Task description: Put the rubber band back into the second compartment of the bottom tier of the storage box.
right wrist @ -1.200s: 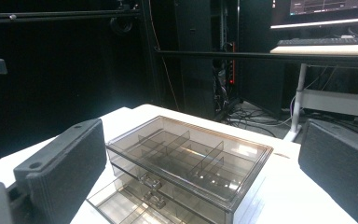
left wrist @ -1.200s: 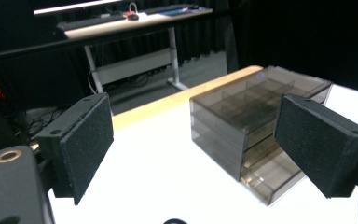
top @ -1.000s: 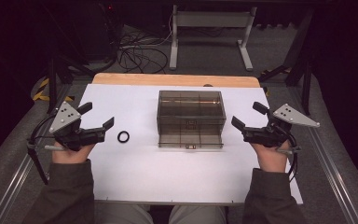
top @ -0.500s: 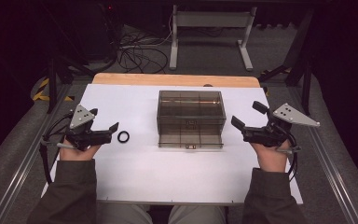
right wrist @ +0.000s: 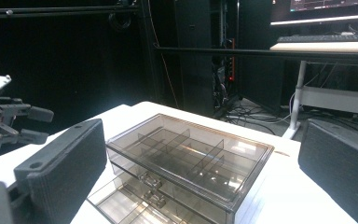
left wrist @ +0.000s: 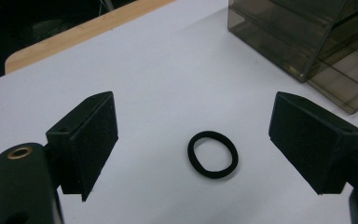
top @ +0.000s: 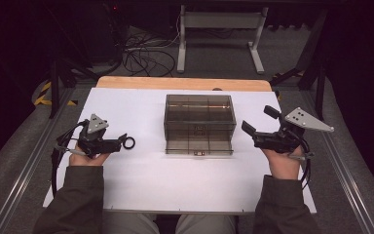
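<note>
The black ring (left wrist: 213, 154) lies flat on the worktop (top: 141, 180), centre frame, between the open left tool (left wrist: 205, 144). Right tool (top: 259, 124) is open; the drawer box (right wrist: 186, 163) is cut off below.

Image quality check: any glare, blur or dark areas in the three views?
High view: white table evenly lit, surroundings dark. Left gripper view: black ring sharp, soft shadow under it. Right gripper view: glare on the smoky drawer box lid, near jaws slightly soft, background dim.
</note>
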`<state>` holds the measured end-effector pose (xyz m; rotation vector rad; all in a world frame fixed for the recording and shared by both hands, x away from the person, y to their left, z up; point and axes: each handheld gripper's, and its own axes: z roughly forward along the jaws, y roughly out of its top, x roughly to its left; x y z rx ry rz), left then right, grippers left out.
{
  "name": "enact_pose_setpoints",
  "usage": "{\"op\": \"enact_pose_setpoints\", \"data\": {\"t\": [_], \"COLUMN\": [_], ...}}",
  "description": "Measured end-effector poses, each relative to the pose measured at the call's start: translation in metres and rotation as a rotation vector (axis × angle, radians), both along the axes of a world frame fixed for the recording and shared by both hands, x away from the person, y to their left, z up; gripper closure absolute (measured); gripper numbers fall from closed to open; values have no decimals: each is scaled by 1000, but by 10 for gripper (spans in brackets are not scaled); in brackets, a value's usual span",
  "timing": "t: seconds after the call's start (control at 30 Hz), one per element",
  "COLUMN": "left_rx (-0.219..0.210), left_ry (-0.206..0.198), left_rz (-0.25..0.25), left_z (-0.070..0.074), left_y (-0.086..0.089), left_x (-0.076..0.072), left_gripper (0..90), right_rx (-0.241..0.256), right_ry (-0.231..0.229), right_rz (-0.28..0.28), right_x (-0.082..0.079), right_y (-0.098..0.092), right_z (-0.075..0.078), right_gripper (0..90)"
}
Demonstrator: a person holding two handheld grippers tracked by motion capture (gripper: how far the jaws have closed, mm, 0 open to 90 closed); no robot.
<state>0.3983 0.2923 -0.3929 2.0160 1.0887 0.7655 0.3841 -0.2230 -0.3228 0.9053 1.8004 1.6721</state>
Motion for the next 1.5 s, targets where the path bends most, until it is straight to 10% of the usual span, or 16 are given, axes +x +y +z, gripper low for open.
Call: {"op": "enact_pose_setpoints", "data": {"t": [1.5], "left_rx": [42], "left_ry": [167], "left_rz": [4], "left_z": [-54], "left_y": [-15], "left_x": [30], "left_gripper": [227], "right_rx": [0], "right_ry": [-2], "right_rz": [-3], "right_x": [-2], "right_y": [1], "right_z": [2], "right_gripper": [22]}}
